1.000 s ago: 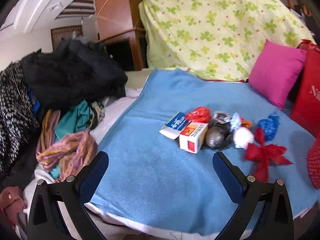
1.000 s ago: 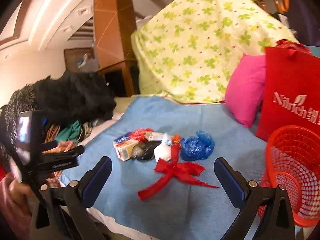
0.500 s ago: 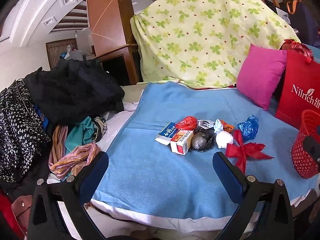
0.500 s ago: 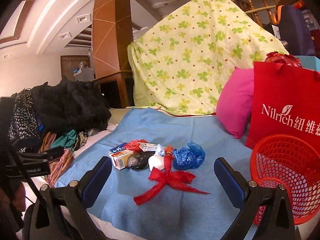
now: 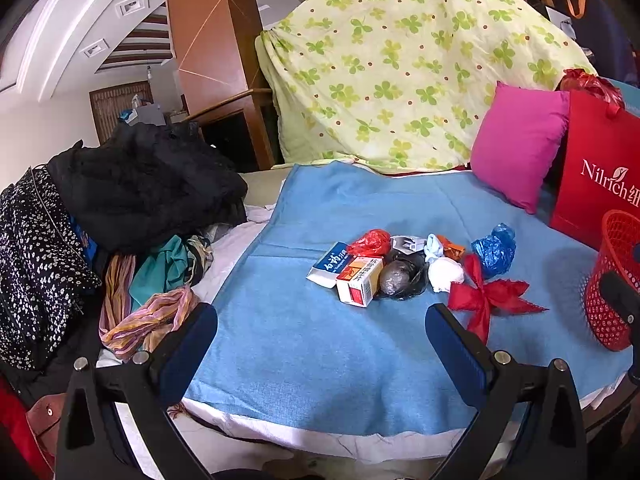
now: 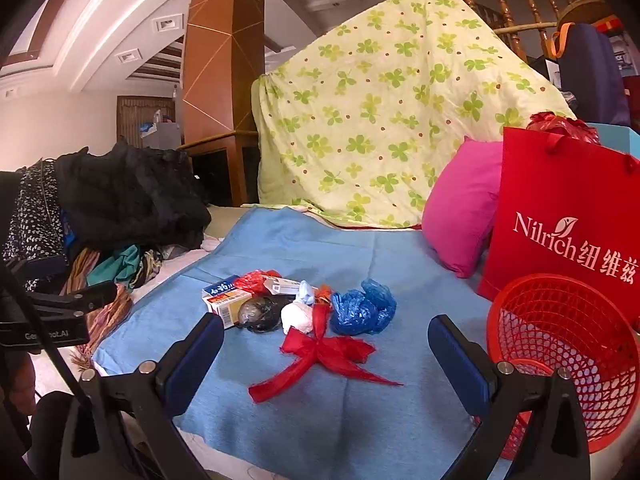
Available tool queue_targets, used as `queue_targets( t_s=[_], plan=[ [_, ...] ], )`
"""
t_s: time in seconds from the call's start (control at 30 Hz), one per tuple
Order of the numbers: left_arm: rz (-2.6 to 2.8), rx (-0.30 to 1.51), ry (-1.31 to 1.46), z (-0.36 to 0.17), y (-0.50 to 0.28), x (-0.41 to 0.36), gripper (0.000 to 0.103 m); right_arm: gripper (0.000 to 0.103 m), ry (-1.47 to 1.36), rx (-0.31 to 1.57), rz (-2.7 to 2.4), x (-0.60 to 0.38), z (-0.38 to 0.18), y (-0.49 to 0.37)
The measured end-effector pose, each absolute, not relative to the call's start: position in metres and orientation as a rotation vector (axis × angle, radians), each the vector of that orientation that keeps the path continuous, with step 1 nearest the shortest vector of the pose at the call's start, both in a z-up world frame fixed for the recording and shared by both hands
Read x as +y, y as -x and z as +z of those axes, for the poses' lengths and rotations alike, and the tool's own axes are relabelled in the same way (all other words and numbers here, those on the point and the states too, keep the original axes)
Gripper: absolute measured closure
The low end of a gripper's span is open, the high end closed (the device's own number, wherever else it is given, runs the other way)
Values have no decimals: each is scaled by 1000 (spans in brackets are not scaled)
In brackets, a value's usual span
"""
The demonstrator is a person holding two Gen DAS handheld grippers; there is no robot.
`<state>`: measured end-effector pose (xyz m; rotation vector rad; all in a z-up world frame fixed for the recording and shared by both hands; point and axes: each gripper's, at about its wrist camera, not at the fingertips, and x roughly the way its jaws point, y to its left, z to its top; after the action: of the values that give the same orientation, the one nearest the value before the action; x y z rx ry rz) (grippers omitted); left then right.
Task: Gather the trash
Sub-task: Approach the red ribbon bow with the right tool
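Since the earlier frame I pulled both hand-held grippers back, so the trash pile looks smaller. The left hand-held gripper [image 5: 320, 344] is wide apart and holds nothing; the right hand-held gripper [image 6: 326, 354] is the same. Ahead of both, on the blue blanket [image 6: 280, 248], the trash lies in one heap: small boxes [image 5: 354, 286], a blue bag [image 6: 362, 308], a red bow [image 6: 320, 350]. The red basket [image 6: 560, 360] stands to the right of the right one, I think to receive it.
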<state>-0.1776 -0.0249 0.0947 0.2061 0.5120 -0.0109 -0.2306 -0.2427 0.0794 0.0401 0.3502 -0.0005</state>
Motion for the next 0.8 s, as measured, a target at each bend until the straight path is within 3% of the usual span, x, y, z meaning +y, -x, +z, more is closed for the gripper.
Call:
queue_targets(
  t_s=[0.8],
  plan=[
    [-16, 534, -222, 88, 171, -27, 0, 0, -33, 386, -20, -240, 73, 225]
  ],
)
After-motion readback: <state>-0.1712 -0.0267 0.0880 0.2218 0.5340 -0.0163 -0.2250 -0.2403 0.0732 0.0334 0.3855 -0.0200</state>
